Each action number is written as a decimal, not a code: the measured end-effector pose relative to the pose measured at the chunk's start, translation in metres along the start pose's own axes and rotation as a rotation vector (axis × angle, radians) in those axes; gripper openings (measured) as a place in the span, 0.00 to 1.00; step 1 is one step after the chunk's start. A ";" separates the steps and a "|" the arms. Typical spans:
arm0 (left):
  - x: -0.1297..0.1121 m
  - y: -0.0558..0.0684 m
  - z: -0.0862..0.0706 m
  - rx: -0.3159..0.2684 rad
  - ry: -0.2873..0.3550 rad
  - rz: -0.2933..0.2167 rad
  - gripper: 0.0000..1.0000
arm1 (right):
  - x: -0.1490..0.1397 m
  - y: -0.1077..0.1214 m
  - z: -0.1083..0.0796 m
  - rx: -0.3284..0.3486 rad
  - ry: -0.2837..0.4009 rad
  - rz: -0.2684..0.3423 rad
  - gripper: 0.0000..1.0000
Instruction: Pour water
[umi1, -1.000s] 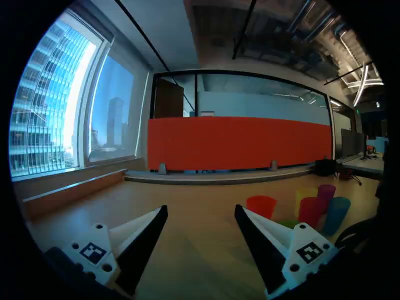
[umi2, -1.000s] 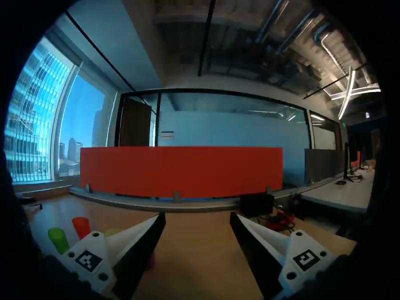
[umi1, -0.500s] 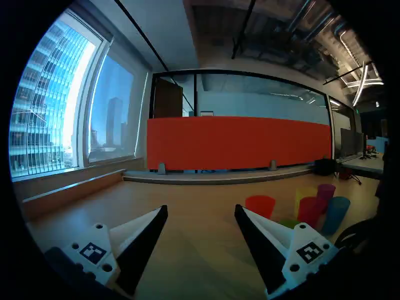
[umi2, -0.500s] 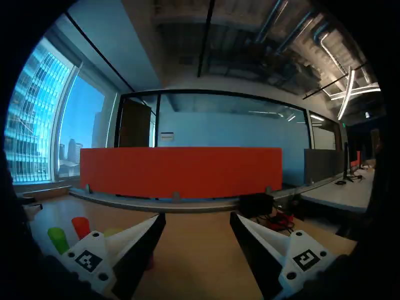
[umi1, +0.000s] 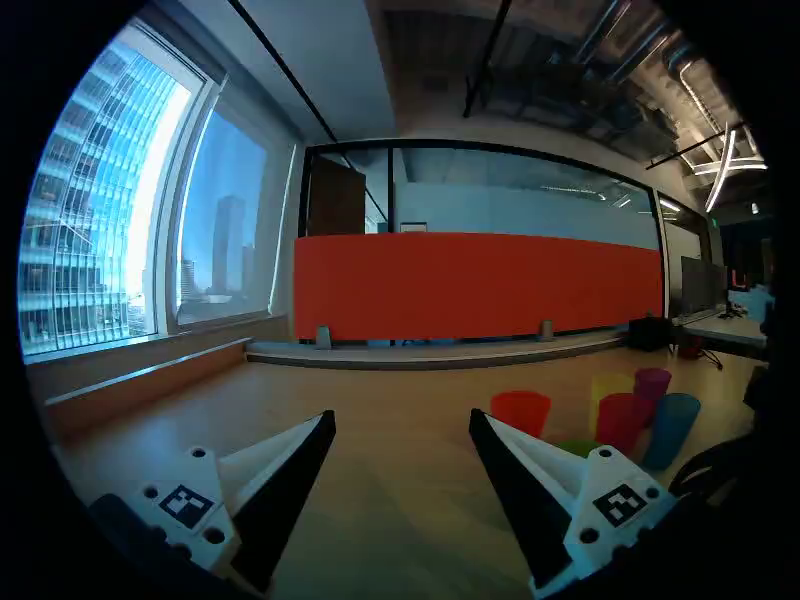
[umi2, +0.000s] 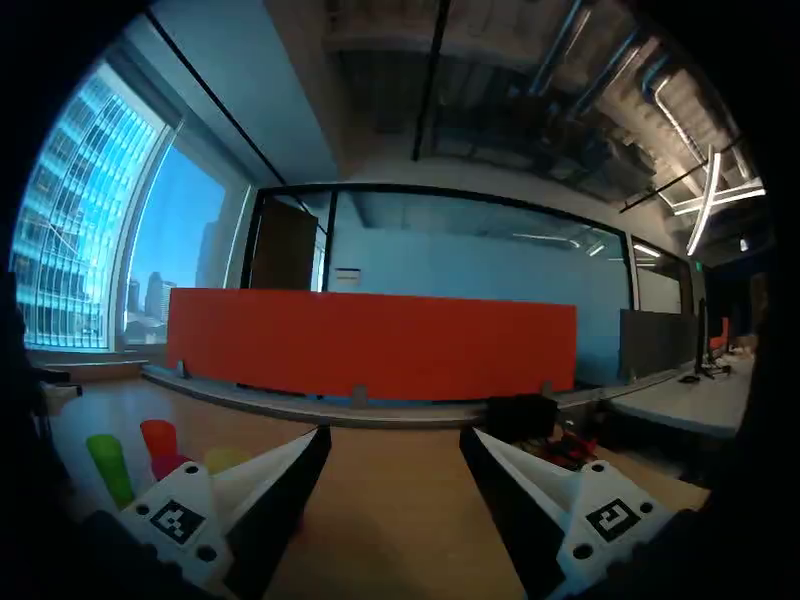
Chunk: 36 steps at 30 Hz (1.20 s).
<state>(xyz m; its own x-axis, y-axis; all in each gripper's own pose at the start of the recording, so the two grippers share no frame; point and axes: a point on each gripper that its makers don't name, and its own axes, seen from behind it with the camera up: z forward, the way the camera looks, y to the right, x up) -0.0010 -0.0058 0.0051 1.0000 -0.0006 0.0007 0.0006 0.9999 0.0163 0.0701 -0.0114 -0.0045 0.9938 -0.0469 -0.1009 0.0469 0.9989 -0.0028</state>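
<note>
Left gripper view: the left gripper (umi1: 400, 415) is released and empty, and the cups (umi1: 620, 420) stand crowded on the surface (umi1: 400, 520) just right of its right finger (umi1: 540, 480) — a blue cup (umi1: 672, 428) outermost. Right gripper view puts them left of the right gripper (umi2: 393, 432), also spread and empty, with a tall green cup (umi2: 108, 468) outermost. Risk, I judge: reaching for one cup, a finger knocks its neighbour — and water spills.

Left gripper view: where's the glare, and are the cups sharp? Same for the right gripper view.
Left gripper view: window blown out at left, partition bowed by the fisheye, cups fairly sharp. Right gripper view: ceiling light flares upper right, cups dim but sharp at lower left.
</note>
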 end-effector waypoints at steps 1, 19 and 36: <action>0.000 0.000 0.000 0.000 0.000 0.000 1.00 | -0.002 -0.001 0.001 0.005 0.001 0.000 1.00; 0.000 0.000 0.000 0.000 0.000 0.000 1.00 | -0.050 0.007 -0.002 0.022 -0.045 0.053 1.00; 0.000 0.000 0.000 0.000 0.000 0.000 1.00 | -0.068 0.012 -0.003 0.007 -0.091 0.053 1.00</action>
<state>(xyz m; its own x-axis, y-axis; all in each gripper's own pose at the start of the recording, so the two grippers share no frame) -0.0006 -0.0060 0.0055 1.0000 -0.0005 0.0006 0.0005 0.9999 0.0163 0.0026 0.0036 -0.0004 0.9999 0.0062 -0.0101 -0.0061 1.0000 0.0077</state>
